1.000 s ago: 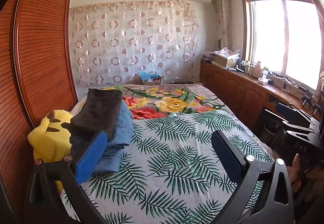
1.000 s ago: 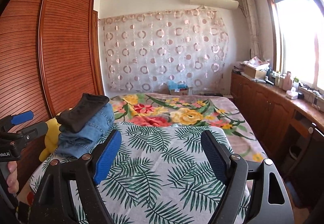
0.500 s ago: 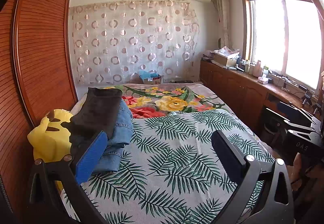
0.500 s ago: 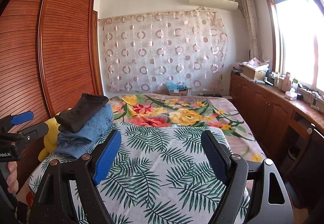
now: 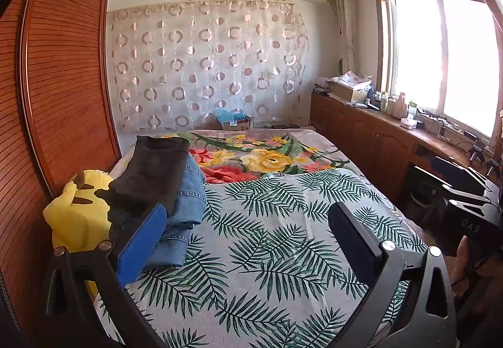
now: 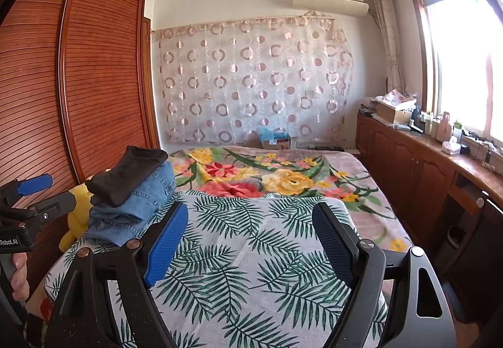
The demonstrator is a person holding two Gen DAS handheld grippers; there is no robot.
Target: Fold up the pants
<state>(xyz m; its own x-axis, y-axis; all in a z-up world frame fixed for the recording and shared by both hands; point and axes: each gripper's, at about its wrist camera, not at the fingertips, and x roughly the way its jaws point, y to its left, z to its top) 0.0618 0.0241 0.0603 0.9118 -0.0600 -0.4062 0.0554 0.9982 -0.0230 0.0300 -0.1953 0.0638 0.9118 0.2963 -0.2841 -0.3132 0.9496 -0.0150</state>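
Both grippers, left gripper and right gripper, gape empty above the bed, so folding seems finished or unstarted; next reach forward-left to the stacked pants.

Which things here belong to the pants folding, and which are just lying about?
Job: dark folded pants stacked on blue jeans; palm-leaf bedspread; left gripper and right gripper, both open.

Lying about: yellow plush; cardboard box; windowsill clutter.

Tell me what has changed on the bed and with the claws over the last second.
Nothing visibly changed. The left claw and right claw hang open and empty over the palm-leaf bedspread, and the dark folded pants lie on the folded blue jeans as before.
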